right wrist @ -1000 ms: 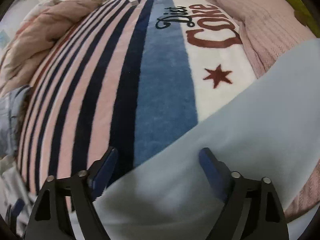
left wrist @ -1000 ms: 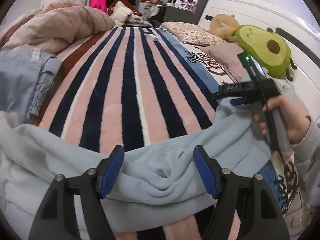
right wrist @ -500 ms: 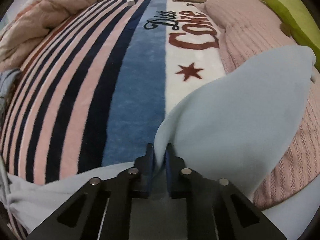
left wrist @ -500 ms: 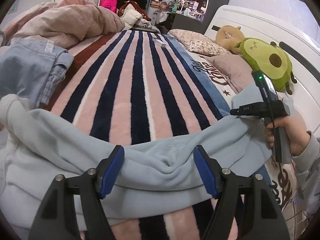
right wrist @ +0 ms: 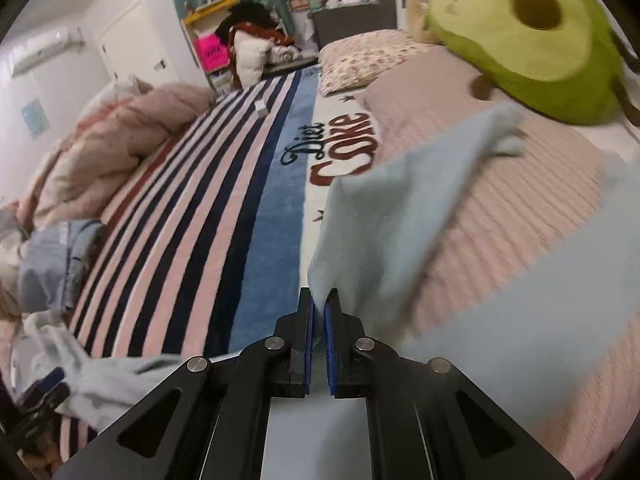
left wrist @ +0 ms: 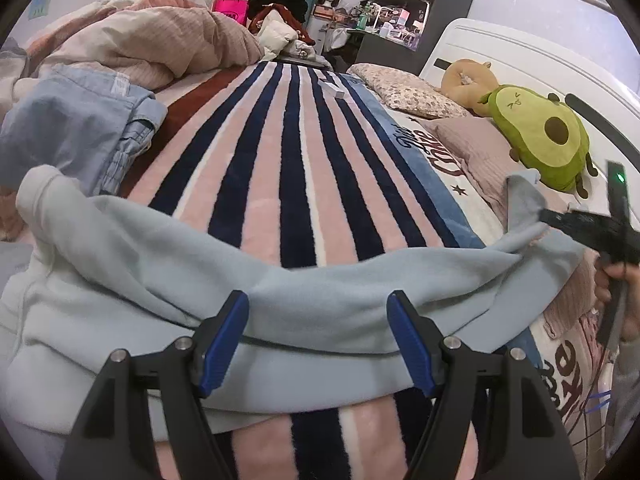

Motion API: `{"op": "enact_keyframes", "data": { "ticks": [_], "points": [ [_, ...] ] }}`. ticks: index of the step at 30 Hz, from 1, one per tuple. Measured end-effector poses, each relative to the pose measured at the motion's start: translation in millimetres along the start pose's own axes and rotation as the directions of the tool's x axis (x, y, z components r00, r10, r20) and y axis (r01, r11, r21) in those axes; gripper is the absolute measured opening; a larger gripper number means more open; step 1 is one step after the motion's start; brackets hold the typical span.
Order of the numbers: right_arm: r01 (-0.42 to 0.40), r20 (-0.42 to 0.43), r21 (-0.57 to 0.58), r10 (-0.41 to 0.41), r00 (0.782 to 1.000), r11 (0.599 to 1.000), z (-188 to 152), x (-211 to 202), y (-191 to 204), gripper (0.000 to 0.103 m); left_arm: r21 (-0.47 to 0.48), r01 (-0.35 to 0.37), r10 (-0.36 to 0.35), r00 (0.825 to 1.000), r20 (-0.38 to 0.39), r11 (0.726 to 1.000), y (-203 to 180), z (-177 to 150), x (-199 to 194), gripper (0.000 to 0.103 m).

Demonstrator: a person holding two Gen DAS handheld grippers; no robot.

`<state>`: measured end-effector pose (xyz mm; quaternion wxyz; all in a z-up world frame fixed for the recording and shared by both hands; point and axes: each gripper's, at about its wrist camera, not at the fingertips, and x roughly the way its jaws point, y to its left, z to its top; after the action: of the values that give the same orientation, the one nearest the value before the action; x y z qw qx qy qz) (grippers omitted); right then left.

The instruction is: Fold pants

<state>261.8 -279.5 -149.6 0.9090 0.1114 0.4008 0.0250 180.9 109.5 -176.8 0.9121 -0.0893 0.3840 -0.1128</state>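
Note:
Light blue fleece pants [left wrist: 320, 280] lie across the near end of a striped blanket [left wrist: 288, 160] on a bed. My left gripper [left wrist: 318, 336] hovers open over their middle, the cloth running under and between its blue pads without being pinched. At the right edge of the left wrist view, my right gripper [left wrist: 540, 214] is held by a hand [left wrist: 618, 280] and pinches one end of the pants, which is pulled up off the bed. In the right wrist view the right gripper [right wrist: 319, 308] is shut on a fold of the pants [right wrist: 380, 208], which drapes away over a pink ribbed pillow [right wrist: 500, 200].
Folded light blue jeans [left wrist: 80, 128] sit at the left beside a heaped pink duvet [left wrist: 152, 44]. An avocado plush [left wrist: 548, 136] and a floral pillow [left wrist: 404, 90] lie by the white headboard. A small white box [left wrist: 334, 90] rests far up the blanket.
The right gripper shut on the pants' end, then rose and drew it up and to the right, stretching the cloth. The left gripper stayed open over the middle.

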Motion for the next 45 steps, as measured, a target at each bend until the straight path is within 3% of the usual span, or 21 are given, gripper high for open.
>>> {"op": "enact_keyframes", "data": {
  "ticks": [5, 8, 10, 13, 16, 19, 24, 25, 26, 27, 31, 35, 41, 45],
  "points": [
    [0.009, 0.063, 0.090, -0.015, 0.998, 0.996, -43, -48, -33, 0.000, -0.003, 0.007, -0.007, 1.000, -0.011, 1.000, -4, -6, -1, 0.069],
    [0.070, 0.079, 0.117, -0.080, 0.994, 0.991, -70, -62, -50, 0.000, -0.016, 0.020, -0.020, 1.000, -0.021, 1.000, -3, -10, -1, 0.071],
    [0.070, 0.069, 0.123, -0.079, 0.994, 0.990, -78, -70, -56, 0.000, -0.021, 0.020, -0.021, 0.999, -0.027, 1.000, -2, -11, 0, 0.071],
    [0.060, 0.135, 0.083, -0.071, 0.988, 0.995, -60, -86, -53, 0.006, -0.031, 0.016, -0.017, 1.000, -0.021, 0.999, -1, -9, -3, 0.071],
    [0.050, 0.172, 0.032, -0.055, 0.983, 0.998, -19, -89, -48, 0.047, -0.040, 0.020, -0.020, 1.000, -0.004, 0.999, -1, -5, -8, 0.072],
    [0.152, 0.150, -0.033, -0.145, 0.978, 0.988, 21, -62, -45, 0.048, -0.040, 0.012, -0.012, 1.000, 0.006, 0.999, 0, -1, -11, 0.073],
    [0.274, 0.012, -0.087, -0.274, 0.962, 0.958, 57, 13, -62, 0.047, -0.041, -0.005, 0.005, 1.000, 0.008, 0.999, -1, 1, -12, 0.073],
    [0.303, -0.007, -0.100, -0.305, 0.952, 0.948, 60, 27, -65, 0.040, -0.041, -0.008, 0.008, 1.000, 0.008, 0.999, 0, 1, -12, 0.073],
    [0.323, -0.014, -0.109, -0.327, 0.945, 0.940, 61, 34, -67, 0.015, -0.041, -0.012, 0.012, 1.000, 0.008, 0.999, 0, 0, -12, 0.073],
    [0.351, -0.004, -0.121, -0.354, 0.935, 0.929, 62, 36, -67, 0.000, -0.040, -0.016, 0.016, 1.000, 0.008, 0.999, 0, 0, -13, 0.073],
    [0.347, 0.128, -0.053, -0.338, 0.932, 0.936, 57, -9, -75, 0.000, -0.049, -0.028, 0.028, 1.000, 0.000, 0.998, 6, -2, -11, 0.073],
    [0.300, 0.197, 0.033, -0.301, 0.933, 0.953, 38, -62, -96, 0.000, -0.054, -0.028, 0.028, 1.000, -0.008, 0.998, 7, -5, -9, 0.073],
    [0.258, 0.173, 0.130, -0.278, 0.945, 0.957, -3, -106, -133, 0.000, -0.049, -0.038, 0.037, 0.999, -0.025, 0.998, 5, -12, -9, 0.073],
    [0.368, 0.144, 0.114, -0.382, 0.913, 0.923, -23, -113, -143, 0.003, -0.049, -0.041, 0.039, 0.998, -0.039, 0.998, 3, -15, -7, 0.073]
  ]
}}
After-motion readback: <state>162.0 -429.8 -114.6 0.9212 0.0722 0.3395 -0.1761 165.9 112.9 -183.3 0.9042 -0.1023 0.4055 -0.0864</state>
